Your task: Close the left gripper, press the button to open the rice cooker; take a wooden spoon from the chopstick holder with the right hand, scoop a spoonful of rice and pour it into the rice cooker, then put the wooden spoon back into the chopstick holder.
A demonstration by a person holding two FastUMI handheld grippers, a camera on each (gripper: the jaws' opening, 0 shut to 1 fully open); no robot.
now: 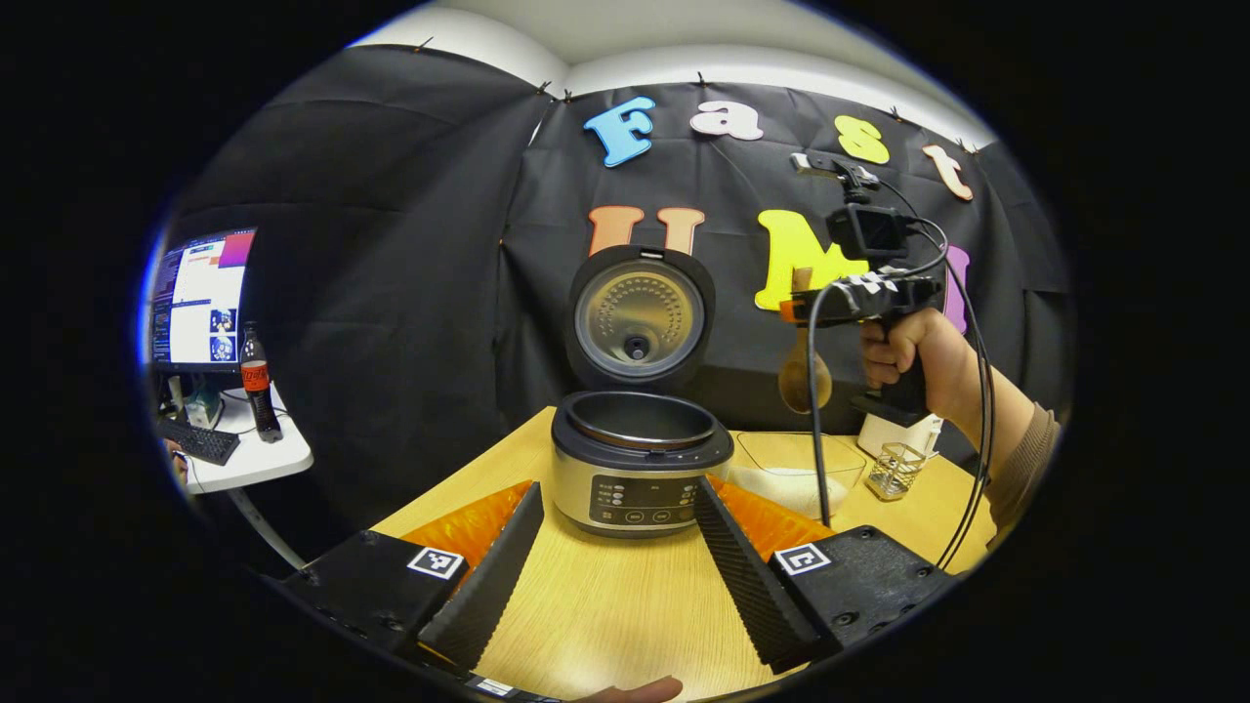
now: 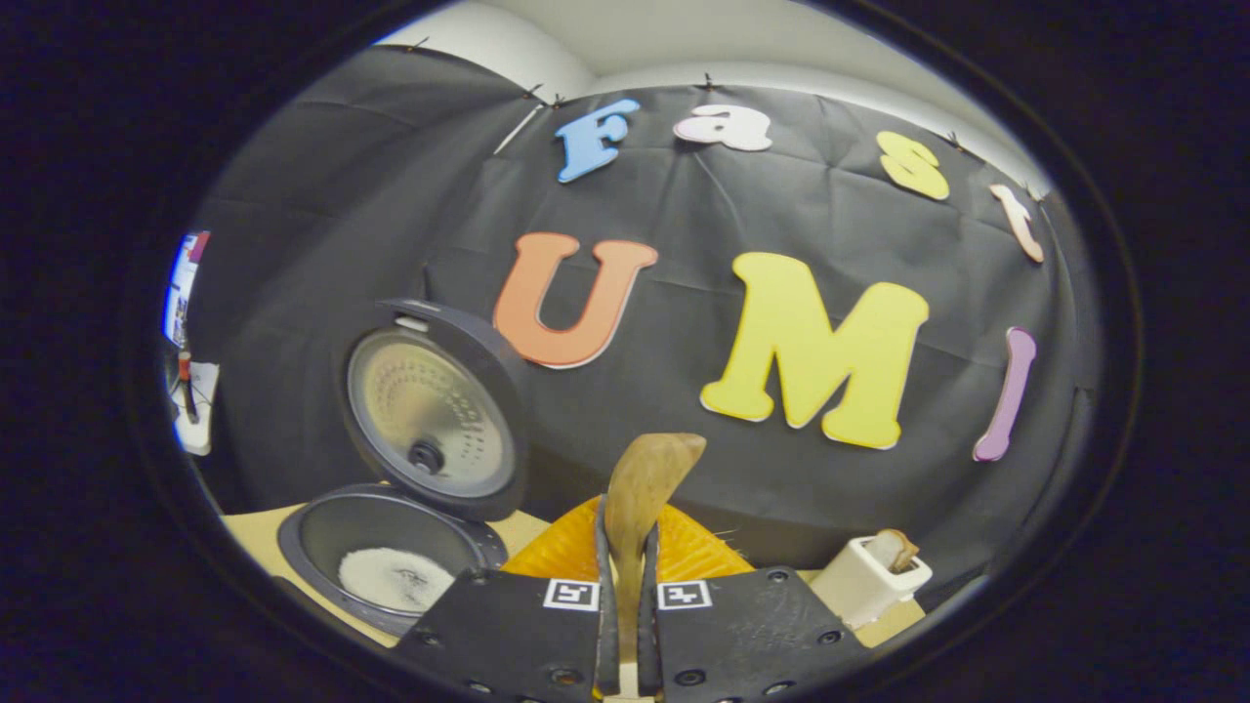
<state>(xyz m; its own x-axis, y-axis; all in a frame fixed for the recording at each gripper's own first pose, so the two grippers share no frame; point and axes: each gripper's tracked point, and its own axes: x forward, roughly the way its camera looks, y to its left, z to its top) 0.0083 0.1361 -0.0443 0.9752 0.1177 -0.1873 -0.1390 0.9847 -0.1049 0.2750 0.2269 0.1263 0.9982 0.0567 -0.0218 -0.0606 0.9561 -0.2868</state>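
The rice cooker stands open in the middle of the wooden table, its lid upright. My left gripper is open, with nothing between its fingers, just in front of the cooker. Up at the right a hand holds my right gripper, shut on the wooden spoon, whose bowl hangs above the glass rice bowl. In the right gripper view the gripper pinches the spoon by its handle. White rice lies in the cooker pot. The white chopstick holder stands at the right.
A small wire holder stands next to the white chopstick holder near the table's right edge. A white side table at the far left carries a monitor, a bottle and a keyboard.
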